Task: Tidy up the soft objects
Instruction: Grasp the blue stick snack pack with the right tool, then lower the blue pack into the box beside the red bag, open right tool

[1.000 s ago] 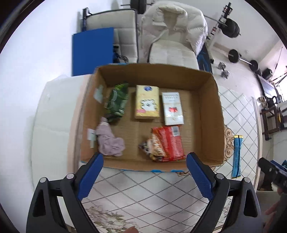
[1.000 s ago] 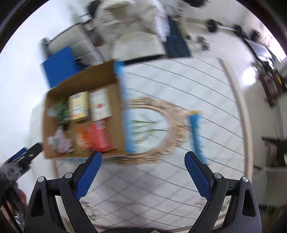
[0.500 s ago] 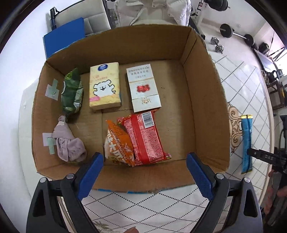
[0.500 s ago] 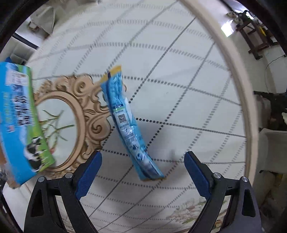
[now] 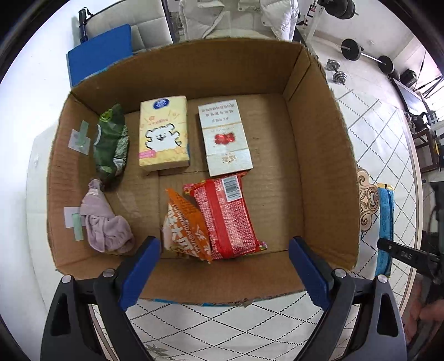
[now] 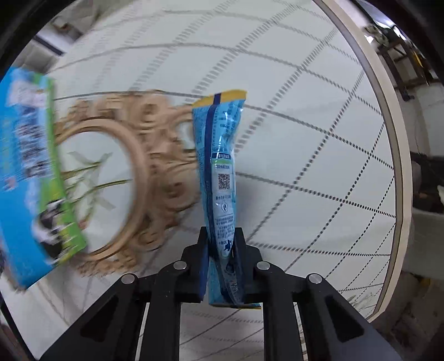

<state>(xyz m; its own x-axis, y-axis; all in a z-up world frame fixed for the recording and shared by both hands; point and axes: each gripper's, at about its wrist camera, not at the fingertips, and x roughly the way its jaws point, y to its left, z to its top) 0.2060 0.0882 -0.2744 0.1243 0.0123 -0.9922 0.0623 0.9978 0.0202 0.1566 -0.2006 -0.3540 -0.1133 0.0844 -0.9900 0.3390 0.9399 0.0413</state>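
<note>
My right gripper (image 6: 221,250) is shut on the near end of a long blue snack packet (image 6: 219,155), which lies on the patterned tabletop and also shows in the left wrist view (image 5: 385,219). My left gripper (image 5: 223,263) is open and empty over the near wall of a cardboard box (image 5: 322,155). In the box lie a green packet (image 5: 111,144), a yellow tissue pack (image 5: 163,133), a white pack (image 5: 224,138), a red packet (image 5: 227,216), an orange packet (image 5: 186,225) and a pink cloth (image 5: 105,222).
The box's blue and green printed outer side (image 6: 27,172) is at the left of the right wrist view. The table's round rim (image 6: 399,155) runs along the right. A white jacket on a chair (image 5: 238,16) and dumbbells (image 5: 337,70) are beyond the table.
My right gripper has closed on the blue packet, which lay free between its open jaws before. My left gripper has moved in closer over the box.
</note>
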